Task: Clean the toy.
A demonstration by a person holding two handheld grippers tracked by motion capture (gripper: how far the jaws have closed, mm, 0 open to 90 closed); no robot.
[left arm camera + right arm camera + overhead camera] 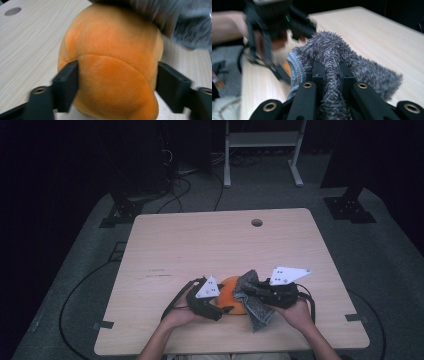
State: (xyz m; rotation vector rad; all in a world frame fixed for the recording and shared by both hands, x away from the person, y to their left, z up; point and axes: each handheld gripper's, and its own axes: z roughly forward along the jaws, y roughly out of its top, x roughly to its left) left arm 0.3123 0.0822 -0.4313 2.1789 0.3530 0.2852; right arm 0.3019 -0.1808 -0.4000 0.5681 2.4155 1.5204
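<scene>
Left gripper (117, 85) clamps the round orange plush toy (112, 62), right gripper (329, 75) pinches the shaggy grey cloth (332, 55) tight; hard wiping could squirm the soft toy loose

A pale wooden table (220, 245) with a round cable hole (257, 222) near its far edge stands on grey carpet (395, 265). Beyond it, at upper centre, are the legs of a white frame (262, 150); black cables (180, 190) trail at upper left. The surroundings look dark, details hard to tell.
</scene>
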